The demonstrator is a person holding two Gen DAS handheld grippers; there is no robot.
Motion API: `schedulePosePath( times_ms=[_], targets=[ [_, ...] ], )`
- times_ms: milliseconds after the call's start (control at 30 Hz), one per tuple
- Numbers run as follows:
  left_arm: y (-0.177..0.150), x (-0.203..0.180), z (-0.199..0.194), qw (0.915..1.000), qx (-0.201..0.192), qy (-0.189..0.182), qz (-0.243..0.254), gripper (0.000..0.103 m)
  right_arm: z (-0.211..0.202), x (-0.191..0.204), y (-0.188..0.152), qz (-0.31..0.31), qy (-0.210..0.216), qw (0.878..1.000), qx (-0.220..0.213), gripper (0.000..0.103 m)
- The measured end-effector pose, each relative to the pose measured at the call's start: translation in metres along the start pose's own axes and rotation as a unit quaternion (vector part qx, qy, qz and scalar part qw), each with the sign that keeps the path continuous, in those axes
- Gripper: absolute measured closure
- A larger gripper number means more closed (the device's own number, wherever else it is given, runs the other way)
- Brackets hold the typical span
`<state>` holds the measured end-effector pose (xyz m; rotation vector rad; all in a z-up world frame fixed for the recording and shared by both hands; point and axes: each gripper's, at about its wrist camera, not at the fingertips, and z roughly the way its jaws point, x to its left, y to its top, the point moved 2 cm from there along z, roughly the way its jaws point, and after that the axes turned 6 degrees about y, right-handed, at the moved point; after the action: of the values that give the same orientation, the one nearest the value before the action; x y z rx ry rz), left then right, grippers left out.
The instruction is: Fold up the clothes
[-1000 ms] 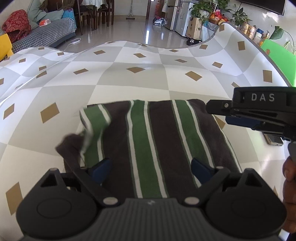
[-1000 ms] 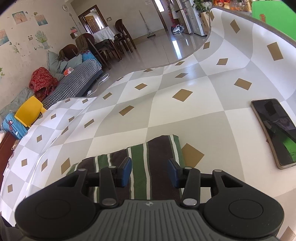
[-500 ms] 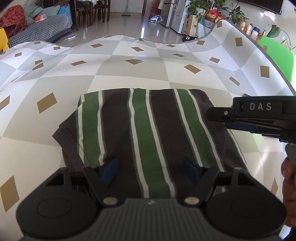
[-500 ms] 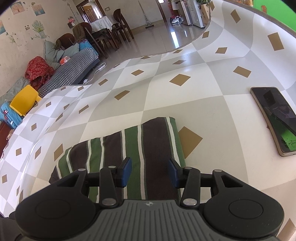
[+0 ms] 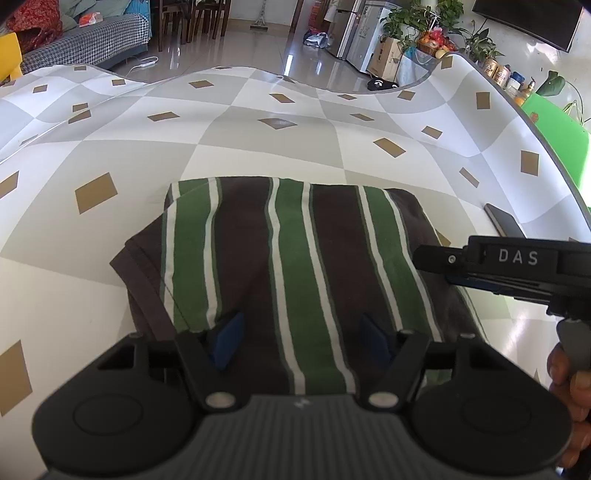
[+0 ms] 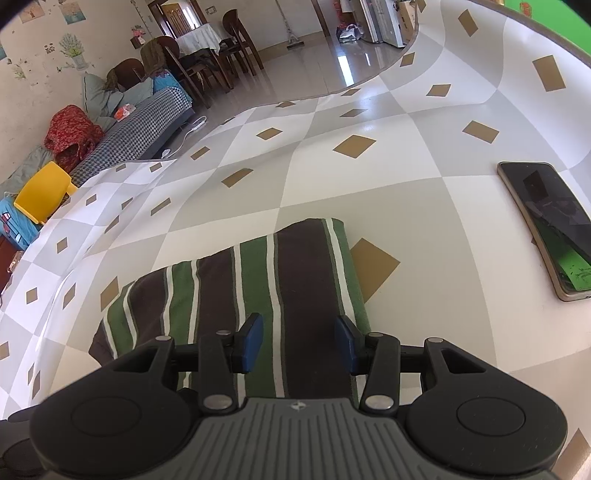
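- Striped garment, folded into a compact rectangle with brown, green and white stripes, lies flat on the checkered tablecloth, directly under both grippers.
- Left gripper hangs just above the near edge of the garment; its jaws are closing, with striped fabric showing in the gap between the 2 blue pads, and neither pad visibly presses on the cloth.
- Right gripper hangs over the garment's right part, its 2 blue pads set apart with a brown stripe showing between them; nothing is pinched, so it is released.
- In the left wrist view the right gripper comes in from the right edge as a black body marked DAS, over the garment's right border, with the fingers of the person's hand on its handle.
- At the garment's left side a darker brown layer pokes out past the striped top layer, leaving an uneven edge.
- Beyond the garment to the right, a phone lies screen up on the tablecloth, well apart from the cloth.
- Farther out, the room holds a houndstooth sofa, a yellow chair, a dining table with chairs and potted plants.
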<state>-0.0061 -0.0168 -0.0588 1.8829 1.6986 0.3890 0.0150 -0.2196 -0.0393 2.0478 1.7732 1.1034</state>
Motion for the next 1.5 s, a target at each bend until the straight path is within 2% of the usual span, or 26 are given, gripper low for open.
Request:
schedulePosePath(
  times_ms=[500,633,733,867,900,1500],
  targets=[
    [0.001,0.022,-0.002,0.9987,0.0,-0.015,-0.048,0.064,-0.001,-0.001,-0.001,0.002,-0.004,1.0,0.0,0.06],
    [0.002,0.027,-0.002,0.9982,-0.001,-0.017,-0.057,0.067,-0.001,-0.002,-0.001,0.003,-0.006,1.0,0.0,0.06],
    [0.002,0.032,-0.001,0.998,0.0,-0.013,-0.062,0.077,-0.001,-0.002,-0.002,0.004,-0.006,1.0,0.0,0.06],
    [0.001,0.044,0.001,0.9962,0.005,-0.008,-0.087,0.098,-0.002,-0.003,-0.002,0.006,-0.007,1.0,0.0,0.06],
    [0.001,0.048,0.002,0.9954,0.007,-0.01,-0.095,0.1,-0.002,-0.004,-0.002,0.006,-0.008,1.0,0.0,0.061],
    [0.001,0.048,0.003,0.9963,0.001,-0.013,-0.085,0.1,-0.011,-0.009,-0.003,0.018,-0.013,1.0,-0.011,0.061]
  ],
)
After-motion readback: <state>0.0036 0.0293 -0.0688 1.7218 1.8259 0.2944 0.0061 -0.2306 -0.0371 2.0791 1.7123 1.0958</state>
